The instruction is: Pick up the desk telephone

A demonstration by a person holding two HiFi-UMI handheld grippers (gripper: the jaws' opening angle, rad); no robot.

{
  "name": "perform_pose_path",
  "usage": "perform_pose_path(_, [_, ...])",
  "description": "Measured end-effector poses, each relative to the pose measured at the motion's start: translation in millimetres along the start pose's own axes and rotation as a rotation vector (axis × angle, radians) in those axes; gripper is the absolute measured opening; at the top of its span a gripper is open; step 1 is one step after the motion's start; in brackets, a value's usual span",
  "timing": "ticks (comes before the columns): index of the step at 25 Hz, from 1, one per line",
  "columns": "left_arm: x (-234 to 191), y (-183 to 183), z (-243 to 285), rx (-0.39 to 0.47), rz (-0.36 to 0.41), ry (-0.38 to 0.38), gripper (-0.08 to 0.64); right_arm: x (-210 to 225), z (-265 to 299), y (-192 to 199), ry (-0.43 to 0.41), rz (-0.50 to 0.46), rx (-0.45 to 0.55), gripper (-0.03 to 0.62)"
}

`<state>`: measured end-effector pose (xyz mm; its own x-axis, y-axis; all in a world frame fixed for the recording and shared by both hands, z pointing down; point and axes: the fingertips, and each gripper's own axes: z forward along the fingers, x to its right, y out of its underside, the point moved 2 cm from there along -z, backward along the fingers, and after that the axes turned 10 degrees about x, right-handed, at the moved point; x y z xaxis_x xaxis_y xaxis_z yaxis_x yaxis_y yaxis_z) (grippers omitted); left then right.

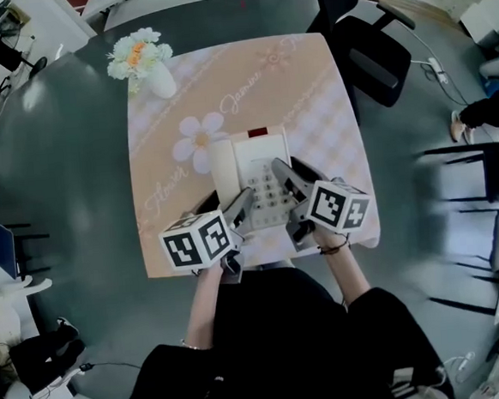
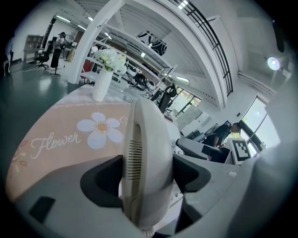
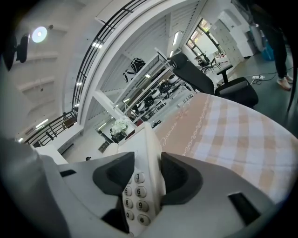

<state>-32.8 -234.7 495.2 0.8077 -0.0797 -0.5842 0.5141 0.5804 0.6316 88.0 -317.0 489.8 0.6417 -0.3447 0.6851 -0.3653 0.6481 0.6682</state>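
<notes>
L gripper (image 1: pixel 240 209) is clamped on the handset (image 2: pixel 144 158) side of the desk telephone (image 1: pixel 261 178). R gripper (image 1: pixel 288 183) pinches its keypad edge. One grip per side, prob. to keep the body level & the handset on its cradle. Phone sits over the floral tablecloth (image 1: pixel 311 103), nearer the camera than the flower vase (image 1: pixel 146 65) & to its right. Grey floor (image 1: pixel 58 166) all round, office chair (image 1: pixel 367 56) further right of the vase.
</notes>
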Motion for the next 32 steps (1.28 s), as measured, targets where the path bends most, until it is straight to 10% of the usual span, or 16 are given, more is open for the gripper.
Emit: perform_pose_path(32, [45.9, -44.4, -80.8, 0.138, 0.097, 0.072, 0.314, -89.5, -53.7, -47.1, -0.120, -0.071, 0.150, 0.155])
